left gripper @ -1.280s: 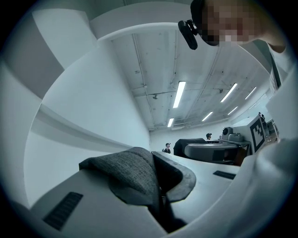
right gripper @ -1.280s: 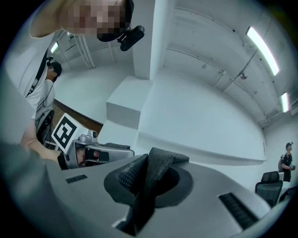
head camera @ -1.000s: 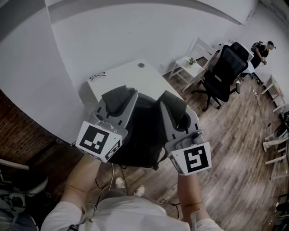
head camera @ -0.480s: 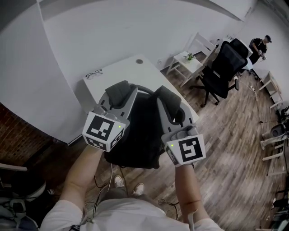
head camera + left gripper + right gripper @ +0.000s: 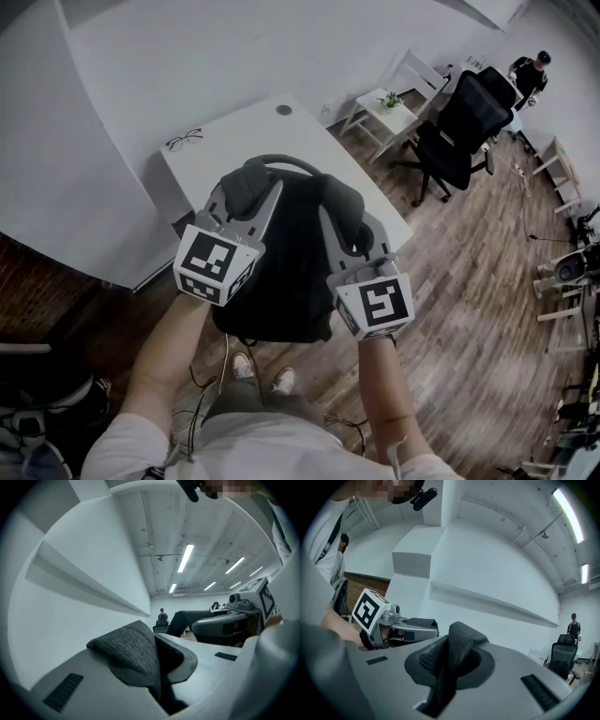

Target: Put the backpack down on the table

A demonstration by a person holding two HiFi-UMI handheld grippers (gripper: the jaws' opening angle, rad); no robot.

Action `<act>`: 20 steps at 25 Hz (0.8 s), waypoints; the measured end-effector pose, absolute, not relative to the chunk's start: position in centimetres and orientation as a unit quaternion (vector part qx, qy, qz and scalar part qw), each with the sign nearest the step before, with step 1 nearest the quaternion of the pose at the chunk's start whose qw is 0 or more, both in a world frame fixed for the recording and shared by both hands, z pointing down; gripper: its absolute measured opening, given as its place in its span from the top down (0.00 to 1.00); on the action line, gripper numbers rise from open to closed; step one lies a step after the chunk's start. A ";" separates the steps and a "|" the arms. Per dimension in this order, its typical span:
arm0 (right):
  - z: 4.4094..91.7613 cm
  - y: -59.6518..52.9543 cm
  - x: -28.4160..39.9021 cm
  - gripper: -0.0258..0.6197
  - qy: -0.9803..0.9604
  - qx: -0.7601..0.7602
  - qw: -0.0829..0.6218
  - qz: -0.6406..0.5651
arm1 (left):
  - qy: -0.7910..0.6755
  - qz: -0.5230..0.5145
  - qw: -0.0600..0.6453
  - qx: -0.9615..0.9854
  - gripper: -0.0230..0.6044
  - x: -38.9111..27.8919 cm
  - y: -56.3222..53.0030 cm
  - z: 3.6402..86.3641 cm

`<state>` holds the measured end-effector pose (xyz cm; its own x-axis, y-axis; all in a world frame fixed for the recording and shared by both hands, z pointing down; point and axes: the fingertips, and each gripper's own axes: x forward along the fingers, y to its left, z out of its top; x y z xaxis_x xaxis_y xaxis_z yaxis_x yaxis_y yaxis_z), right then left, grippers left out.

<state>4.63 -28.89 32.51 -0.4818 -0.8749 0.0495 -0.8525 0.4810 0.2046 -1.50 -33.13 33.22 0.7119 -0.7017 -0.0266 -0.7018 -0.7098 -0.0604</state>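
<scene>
Now the left tongs [image 5: 152,667] pinch one gray strap [image 5: 131,651], and the right tongs [image 5: 447,667] pinch the other strap [image 5: 460,641]. The black backpack [image 5: 286,281] hangs at the white surface's [image 5: 239,127] near edge. Glasses [image 5: 184,141] lie at 10 o'clock. A black chair [image 5: 461,131] stands at 2 o'clock.

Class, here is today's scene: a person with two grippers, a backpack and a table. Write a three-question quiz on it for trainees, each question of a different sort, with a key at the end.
1. True or false: the left gripper and the right gripper each have their jaws shut on a strap of the backpack.
2. What lies on the table near its far left corner? A. glasses B. a mug C. a book
3. Fill in: the black thing standing to the right of the table is an office ____.

Key
1. True
2. A
3. chair
</scene>
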 end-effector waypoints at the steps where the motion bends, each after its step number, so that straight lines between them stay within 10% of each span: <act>1: 33.2 -29.2 4.5 0.87 -0.857 0.504 0.078 -0.071 | 0.379 -0.003 0.032 -0.925 0.91 -1.6 -33.3 34.1; 20: 42.0 -31.3 4.3 0.87 -0.845 0.520 0.125 -0.007 | 0.374 -0.057 -0.041 -0.925 0.90 -2.5 -34.6 44.3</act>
<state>4.27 -31.32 42.00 -0.4282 -0.8802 0.2045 -0.8769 0.4595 0.1415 -2.46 -34.55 44.34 0.7142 -0.6866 0.1360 -0.6960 -0.7173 0.0334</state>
